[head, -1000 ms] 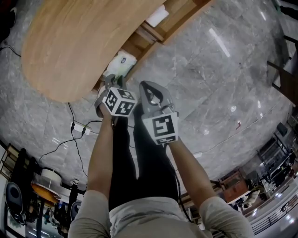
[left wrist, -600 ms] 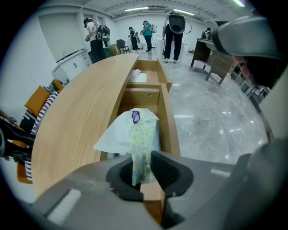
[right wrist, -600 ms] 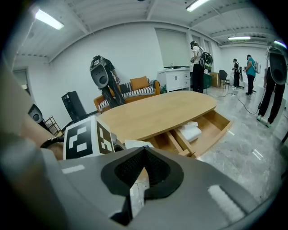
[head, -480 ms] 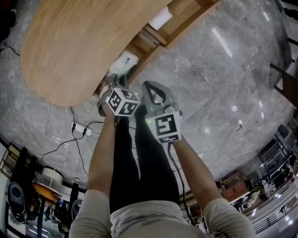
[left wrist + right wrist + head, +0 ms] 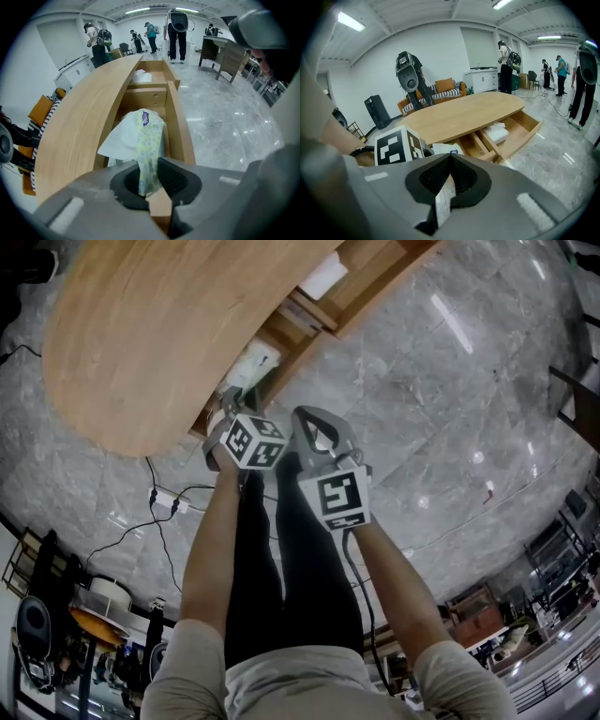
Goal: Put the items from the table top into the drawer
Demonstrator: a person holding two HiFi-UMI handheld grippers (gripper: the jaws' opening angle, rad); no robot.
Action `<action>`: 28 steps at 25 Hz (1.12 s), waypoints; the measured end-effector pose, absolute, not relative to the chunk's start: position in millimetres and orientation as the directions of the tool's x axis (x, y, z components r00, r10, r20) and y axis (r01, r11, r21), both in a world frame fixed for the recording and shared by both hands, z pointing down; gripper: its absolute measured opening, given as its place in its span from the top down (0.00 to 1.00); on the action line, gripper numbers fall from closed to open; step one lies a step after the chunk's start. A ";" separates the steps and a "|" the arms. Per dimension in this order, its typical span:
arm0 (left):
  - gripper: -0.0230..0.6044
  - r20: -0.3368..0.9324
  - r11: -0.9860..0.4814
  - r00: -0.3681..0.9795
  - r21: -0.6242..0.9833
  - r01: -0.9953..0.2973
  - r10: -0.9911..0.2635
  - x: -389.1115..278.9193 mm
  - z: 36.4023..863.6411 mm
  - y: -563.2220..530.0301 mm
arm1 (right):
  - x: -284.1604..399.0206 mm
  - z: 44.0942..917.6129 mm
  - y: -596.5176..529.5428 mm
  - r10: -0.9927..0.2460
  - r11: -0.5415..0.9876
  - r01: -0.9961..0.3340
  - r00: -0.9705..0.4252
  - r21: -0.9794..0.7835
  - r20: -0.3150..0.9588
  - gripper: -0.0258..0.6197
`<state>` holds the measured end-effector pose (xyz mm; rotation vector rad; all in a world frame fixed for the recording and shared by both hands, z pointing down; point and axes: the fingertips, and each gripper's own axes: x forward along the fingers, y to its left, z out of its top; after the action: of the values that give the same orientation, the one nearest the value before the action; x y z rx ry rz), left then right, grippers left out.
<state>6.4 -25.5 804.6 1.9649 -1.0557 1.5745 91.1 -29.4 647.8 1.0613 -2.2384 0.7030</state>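
My left gripper (image 5: 149, 165) is shut on a white tissue pack with a green-yellow print (image 5: 146, 140). The pack hangs from the jaws over the near open drawer (image 5: 180, 126) under the wooden table top (image 5: 79, 131). In the head view the left gripper (image 5: 230, 401) sits at the table's edge, with the pack (image 5: 255, 360) above the drawer (image 5: 281, 332). My right gripper (image 5: 314, 426) hovers beside it over the floor. Its jaws (image 5: 451, 157) are shut with nothing between them. A second open drawer (image 5: 520, 125) holds a white packet (image 5: 497, 132).
The grey marble floor (image 5: 422, 390) lies right of the drawers. A power strip with cables (image 5: 164, 500) lies on the floor under the table's edge. Several people (image 5: 150, 35) stand far down the room, near a desk (image 5: 220, 49). A sofa (image 5: 440, 91) stands against the back wall.
The left gripper has sunk a little with the tissue pack toward the near drawer. The right gripper has stayed almost in place.
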 end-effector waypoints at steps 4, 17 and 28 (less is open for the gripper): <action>0.86 0.953 -0.633 0.092 -0.118 -0.765 -0.289 7.5 805.1 -26.7 | 93.0 648.4 -30.5 -0.513 0.537 -0.813 -0.527 -0.225 0.678 0.95; 0.73 0.936 -0.585 0.182 -0.031 -0.811 -0.301 9.8 805.1 -34.5 | 97.0 650.7 -38.8 -0.532 0.520 -0.826 -0.513 -0.218 0.674 0.95; 0.71 0.923 -0.569 0.237 0.024 -0.822 -0.304 3.0 774.1 -20.6 | 81.1 633.4 -31.2 -0.543 0.521 -0.828 -0.509 -0.206 0.668 0.95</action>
<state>3.0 -20.6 774.1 1.9979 -1.0267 1.3139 81.1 -31.2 633.4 1.1137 -2.2294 0.7017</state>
